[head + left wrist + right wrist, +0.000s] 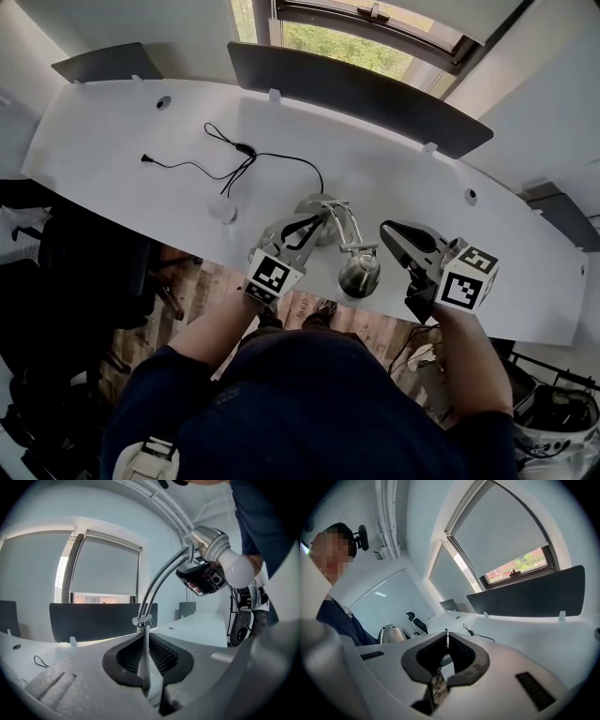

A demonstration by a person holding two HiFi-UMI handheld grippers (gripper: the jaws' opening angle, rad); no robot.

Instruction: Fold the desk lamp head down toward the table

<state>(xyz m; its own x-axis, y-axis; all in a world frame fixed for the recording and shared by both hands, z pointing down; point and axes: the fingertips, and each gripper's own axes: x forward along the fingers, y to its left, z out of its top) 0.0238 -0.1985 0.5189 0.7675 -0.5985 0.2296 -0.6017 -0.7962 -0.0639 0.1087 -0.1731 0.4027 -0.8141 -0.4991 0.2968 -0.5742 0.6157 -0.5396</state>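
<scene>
White worktop (422,187) below the window carries the desk lamp (345,230) at its near edge. Fingers of the left gripper (302,230) pinch its upright stem (146,644). The right gripper (392,232), fingers together and empty, hangs just right of the lamp head (359,274).

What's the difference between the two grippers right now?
The left gripper is clamped on the lamp stem; the right gripper is shut on nothing. In the head view the left gripper lies left of the lamp head, the right gripper right of it. Both are closed.
</scene>
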